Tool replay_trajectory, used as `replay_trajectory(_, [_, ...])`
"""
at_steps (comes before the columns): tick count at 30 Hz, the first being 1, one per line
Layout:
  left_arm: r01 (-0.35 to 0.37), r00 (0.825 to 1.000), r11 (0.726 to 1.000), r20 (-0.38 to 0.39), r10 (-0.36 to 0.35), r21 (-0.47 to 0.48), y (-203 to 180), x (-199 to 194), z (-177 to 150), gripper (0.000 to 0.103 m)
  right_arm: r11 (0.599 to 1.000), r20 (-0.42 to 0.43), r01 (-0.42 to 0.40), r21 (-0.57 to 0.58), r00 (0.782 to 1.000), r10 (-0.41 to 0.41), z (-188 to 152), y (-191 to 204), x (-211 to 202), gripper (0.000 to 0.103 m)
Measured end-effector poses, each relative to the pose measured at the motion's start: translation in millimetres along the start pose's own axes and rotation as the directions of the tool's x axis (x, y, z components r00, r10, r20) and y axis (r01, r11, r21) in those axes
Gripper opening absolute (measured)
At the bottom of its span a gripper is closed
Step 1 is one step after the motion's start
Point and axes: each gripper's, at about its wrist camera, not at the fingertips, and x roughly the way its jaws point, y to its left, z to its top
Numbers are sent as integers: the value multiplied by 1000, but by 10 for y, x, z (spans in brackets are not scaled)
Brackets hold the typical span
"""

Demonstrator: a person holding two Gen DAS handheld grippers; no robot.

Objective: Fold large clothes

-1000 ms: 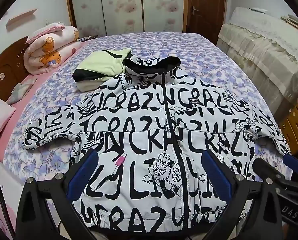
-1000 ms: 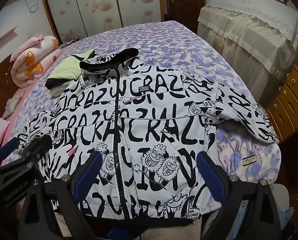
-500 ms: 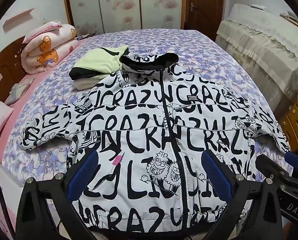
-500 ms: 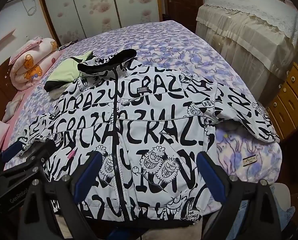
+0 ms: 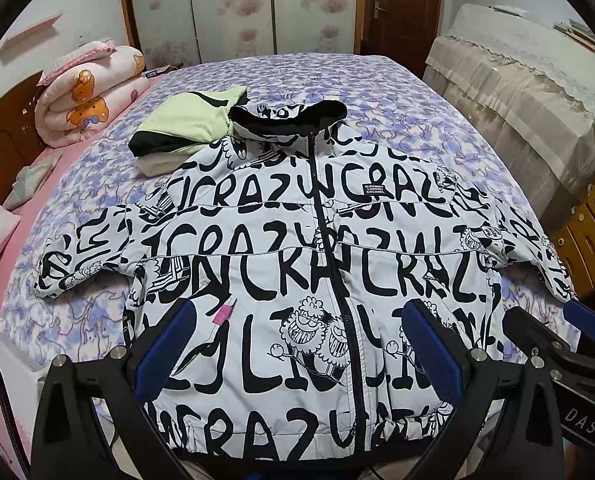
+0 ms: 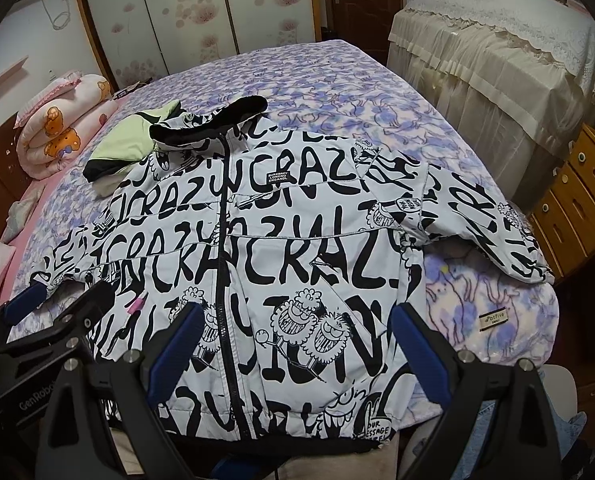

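While flat, jacket (image 5: 297, 264) beyond claws

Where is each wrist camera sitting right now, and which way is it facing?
Left wrist: over the jacket hem, facing up the bed; shows open left gripper, right gripper at its right edge.
Right wrist: same hem, further right; shows open right gripper, left gripper at left.
Shared: jacket, green folded garment, wardrobe.
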Motion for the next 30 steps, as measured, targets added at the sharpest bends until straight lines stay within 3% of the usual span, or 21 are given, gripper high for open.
replay_trajectory(30, [10, 1000, 1000, -18, -10, -6, 83, -55, -120, 102, 1000, 2, 2, -6, 1000, -2, -56, 33, -36, 95])
